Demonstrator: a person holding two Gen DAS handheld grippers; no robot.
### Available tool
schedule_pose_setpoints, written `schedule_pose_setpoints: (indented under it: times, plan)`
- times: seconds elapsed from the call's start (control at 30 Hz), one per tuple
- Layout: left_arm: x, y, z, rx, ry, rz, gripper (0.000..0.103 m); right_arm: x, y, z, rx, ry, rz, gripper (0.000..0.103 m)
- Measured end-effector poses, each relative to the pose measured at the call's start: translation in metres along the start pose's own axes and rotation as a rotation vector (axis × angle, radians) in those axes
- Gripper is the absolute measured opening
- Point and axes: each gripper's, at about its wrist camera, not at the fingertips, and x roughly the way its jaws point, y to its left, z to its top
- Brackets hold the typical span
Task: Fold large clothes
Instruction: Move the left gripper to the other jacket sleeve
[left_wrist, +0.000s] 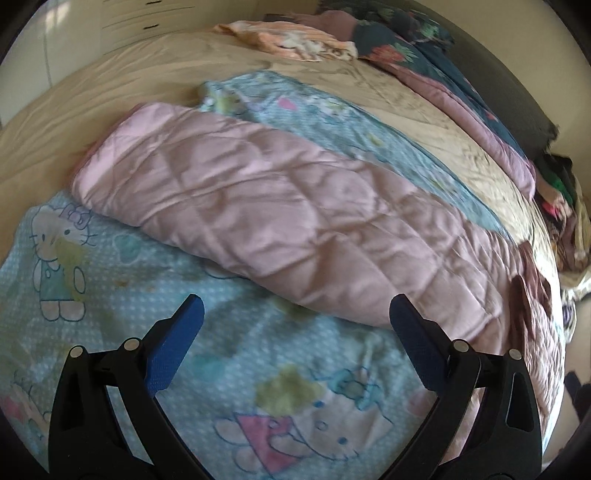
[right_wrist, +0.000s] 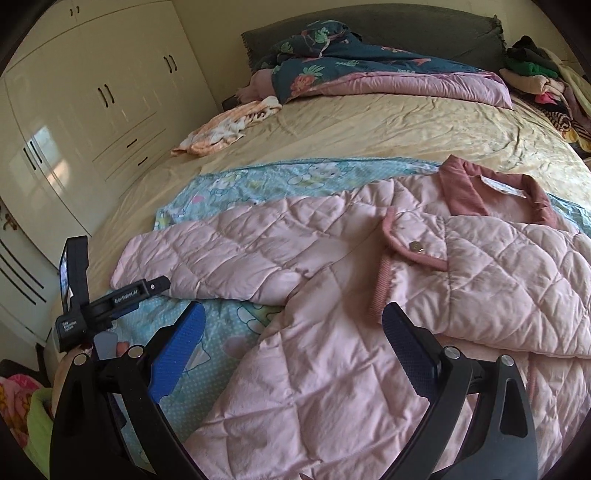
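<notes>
Bedroom with white wardrobes; on the bed (right_wrist: 332, 125) a pink quilted jacket (right_wrist: 332, 295) lies across a blue cartoon blanket (left_wrist: 258, 369), filling the frame's centre. Left tool (left_wrist: 295, 321) and right tool (right_wrist: 293, 325) both gape wide, empty. Folding looks barely started; next, probably pinch the outstretched sleeve (left_wrist: 258, 221).

Both tools (left_wrist: 296, 314) (right_wrist: 293, 321) agape, empty.

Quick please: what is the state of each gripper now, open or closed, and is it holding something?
Left gripper: open, holding nothing, above the pink quilted jacket.
Right gripper: open, holding nothing, above the same jacket.
</notes>
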Motion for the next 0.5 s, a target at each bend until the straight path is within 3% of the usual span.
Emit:
schedule_pose_setpoints:
  times: [0.5]
  plan:
    - [0.037,0.073,0.027,-0.228,-0.027,-0.017,0.093,0.015,-0.003,-0.005,0.023,0.03,0.005,0.096]
